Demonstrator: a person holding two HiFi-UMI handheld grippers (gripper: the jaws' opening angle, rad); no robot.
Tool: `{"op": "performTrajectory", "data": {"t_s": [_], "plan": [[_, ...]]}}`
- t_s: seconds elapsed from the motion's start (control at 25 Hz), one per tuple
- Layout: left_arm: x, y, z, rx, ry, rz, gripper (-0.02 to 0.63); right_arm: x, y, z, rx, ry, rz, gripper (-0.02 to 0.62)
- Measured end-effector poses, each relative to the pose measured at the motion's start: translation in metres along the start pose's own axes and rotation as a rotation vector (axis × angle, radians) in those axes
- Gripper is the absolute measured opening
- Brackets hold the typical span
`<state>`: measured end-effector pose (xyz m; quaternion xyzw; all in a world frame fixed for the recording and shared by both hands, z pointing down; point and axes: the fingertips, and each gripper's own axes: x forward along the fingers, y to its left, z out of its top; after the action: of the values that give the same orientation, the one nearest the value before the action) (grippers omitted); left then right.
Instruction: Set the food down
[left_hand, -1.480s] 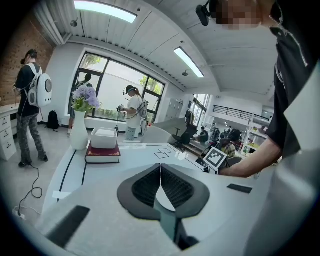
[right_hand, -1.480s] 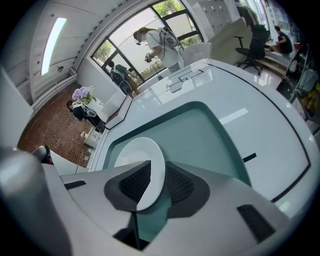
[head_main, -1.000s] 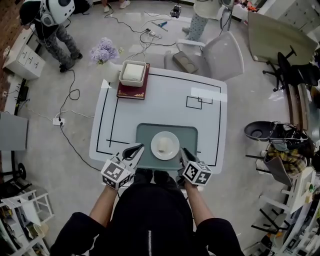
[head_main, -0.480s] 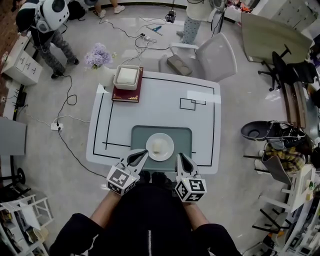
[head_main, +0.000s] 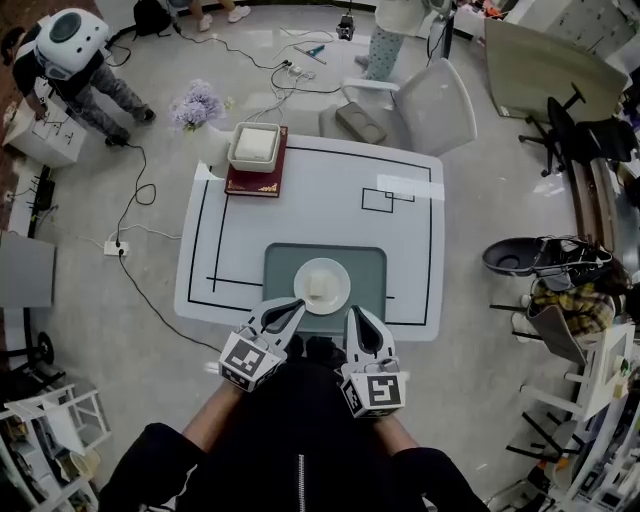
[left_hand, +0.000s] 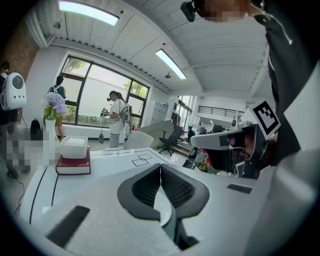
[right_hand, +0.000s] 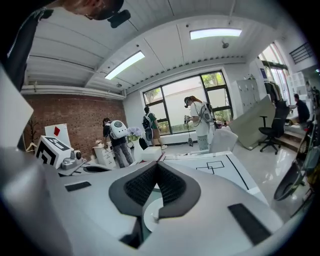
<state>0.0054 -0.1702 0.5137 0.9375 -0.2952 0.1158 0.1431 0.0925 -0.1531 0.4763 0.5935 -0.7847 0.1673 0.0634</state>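
Two handheld grippers side by side at the near edge of the white counter (head_main: 320, 205), close to the person's body, both pointed toward the plate (head_main: 339, 273). Left gripper (head_main: 297, 304): fingers (left_hand: 142, 189) closed together at the tips, nothing clamped between them; tips just beside the near left rim of the plate, contact with it not discernible. Right gripper (head_main: 354, 314): fingers (right_hand: 174, 189) likewise closed tip to tip and empty; tips just short of the plate's near right rim, over the tray (head_main: 285, 262). Food (head_main: 318, 289): one small pale block, resting near the middle of the round white plate, free of both grippers. Plate seated flat at the centre of the grey-green rectangular tray; tray flat on the counter, close to its near edge. In each gripper view, part of the white plate visible through the opening behind the closed tips. Black line markings (head_main: 221, 240) along the counter surface, with a small double rectangle (head_main: 385, 200) drawn toward the far right. Far left corner of the counter: dark red book (head_main: 250, 184) lying flat, white square container (head_main: 254, 146) stacked on top. On the floor beyond the counter: lilac flowers (head_main: 196, 104) near the book, pale chair (head_main: 440, 105) at the far right corner, loose cables (head_main: 140, 200) at the left.
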Motion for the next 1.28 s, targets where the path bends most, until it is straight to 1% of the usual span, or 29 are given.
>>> {"op": "performTrajectory", "data": {"t_s": [0.16,0.32,0.44,0.8,0.96,1.12,1.28], "plan": [[-0.001,0.002,-0.005,0.002,-0.004,-0.009,0.009,0.004,0.003,0.008,-0.017,-0.023,0.004,0.009],[-0.003,0.005,0.000,-0.027,-0.006,0.006,0.009,0.008,0.006,0.007,-0.020,-0.005,0.016,0.009],[-0.004,0.012,0.002,-0.005,-0.002,0.021,0.009,0.011,0.008,0.004,-0.017,0.007,0.022,0.009],[-0.007,0.015,0.001,-0.005,0.004,0.018,0.009,0.015,0.011,0.002,-0.030,0.026,0.036,0.009],[-0.007,0.014,0.002,-0.009,0.000,0.001,0.009,0.018,0.011,-0.002,-0.030,0.050,0.039,0.009],[-0.008,0.019,0.001,0.002,0.014,0.017,0.009,0.021,0.009,-0.008,-0.023,0.070,0.040,0.009],[-0.007,0.020,0.003,0.000,0.010,0.022,0.009,0.022,0.007,-0.009,-0.023,0.078,0.043,0.008]]}}
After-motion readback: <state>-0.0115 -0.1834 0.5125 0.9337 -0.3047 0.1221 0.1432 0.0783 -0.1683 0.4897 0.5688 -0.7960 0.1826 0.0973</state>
